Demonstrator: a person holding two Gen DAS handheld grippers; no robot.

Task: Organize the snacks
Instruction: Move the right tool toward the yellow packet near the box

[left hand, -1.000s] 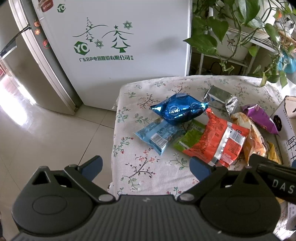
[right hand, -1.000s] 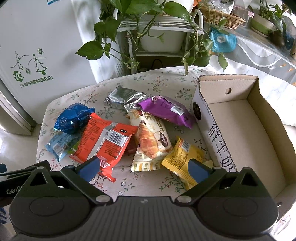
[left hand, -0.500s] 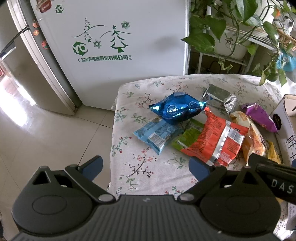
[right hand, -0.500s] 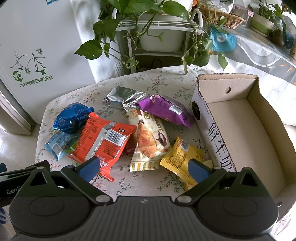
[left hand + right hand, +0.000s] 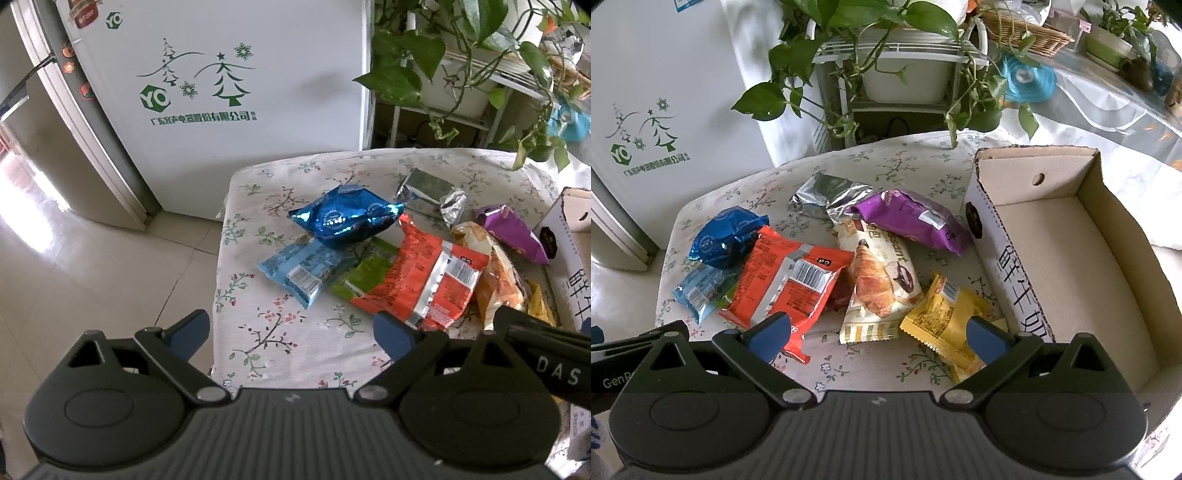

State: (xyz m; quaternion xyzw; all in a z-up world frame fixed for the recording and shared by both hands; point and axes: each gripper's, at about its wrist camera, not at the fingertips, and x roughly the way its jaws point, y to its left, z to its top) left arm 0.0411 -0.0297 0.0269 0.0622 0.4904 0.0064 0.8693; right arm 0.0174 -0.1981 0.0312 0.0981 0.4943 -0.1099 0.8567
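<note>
Snack packets (image 5: 827,273) lie heaped on the floral worktop (image 5: 273,332), beside an empty cardboard box (image 5: 1067,266). The left gripper (image 5: 291,328), holding nothing, has just narrowed its jaws slightly. The right gripper (image 5: 879,328) gapes empty. Sorting has likely not begun.

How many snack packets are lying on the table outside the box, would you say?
8: dark blue, light blue, green, red, silver, purple, croissant, yellow. Something dark red peeks from under the red; possibly a ninth.
</note>
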